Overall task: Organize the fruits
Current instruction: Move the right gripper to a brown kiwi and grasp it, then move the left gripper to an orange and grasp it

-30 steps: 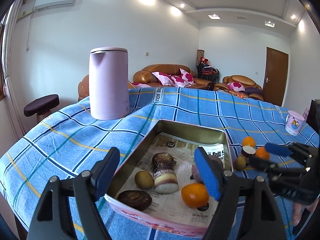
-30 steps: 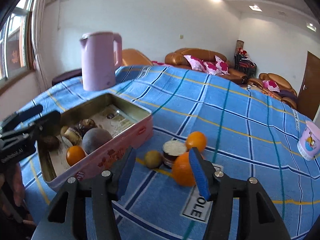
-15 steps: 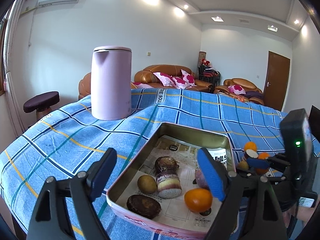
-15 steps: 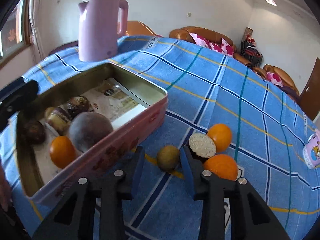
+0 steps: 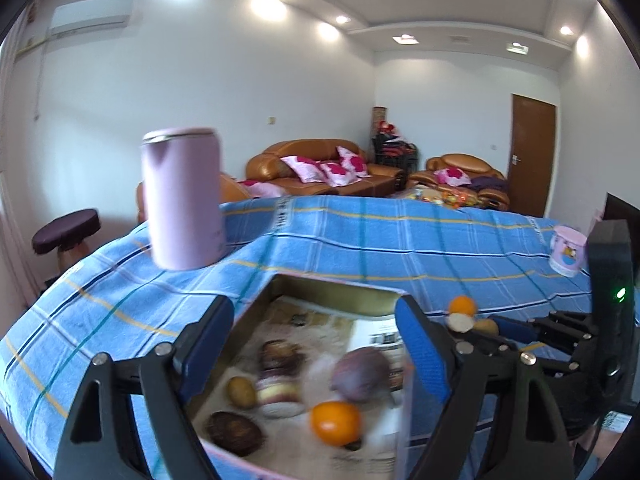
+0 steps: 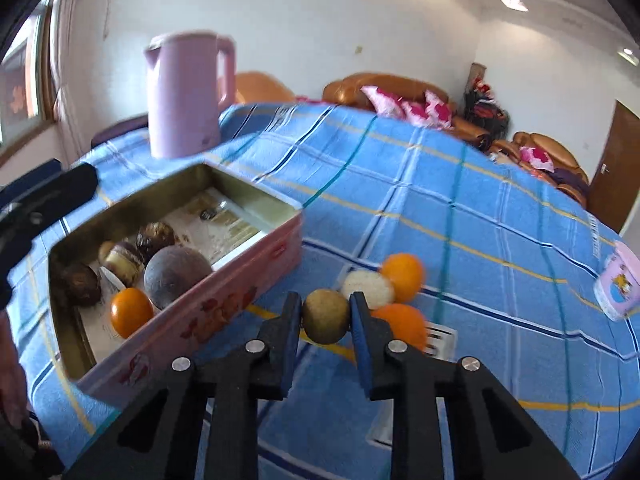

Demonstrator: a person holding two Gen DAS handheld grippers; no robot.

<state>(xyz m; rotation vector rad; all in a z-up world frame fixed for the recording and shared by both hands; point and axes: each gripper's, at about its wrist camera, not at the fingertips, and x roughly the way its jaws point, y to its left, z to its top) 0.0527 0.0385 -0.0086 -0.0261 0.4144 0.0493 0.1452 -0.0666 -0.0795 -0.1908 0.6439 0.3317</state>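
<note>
My right gripper (image 6: 326, 316) is pinching the brown kiwi (image 6: 325, 315) just above the blue cloth (image 6: 460, 208); the pink tin (image 6: 224, 300) lies to its left, close by; my left gripper (image 5: 316, 352) hangs spread and empty over that tin.

The pink rectangular metal tin (image 6: 208, 312) lies left on the blue checked tabletop (image 6: 460, 208), the pink plastic kettle (image 6: 182, 96) far behind it (three loose round fruits (image 6: 402, 276) right).
</note>
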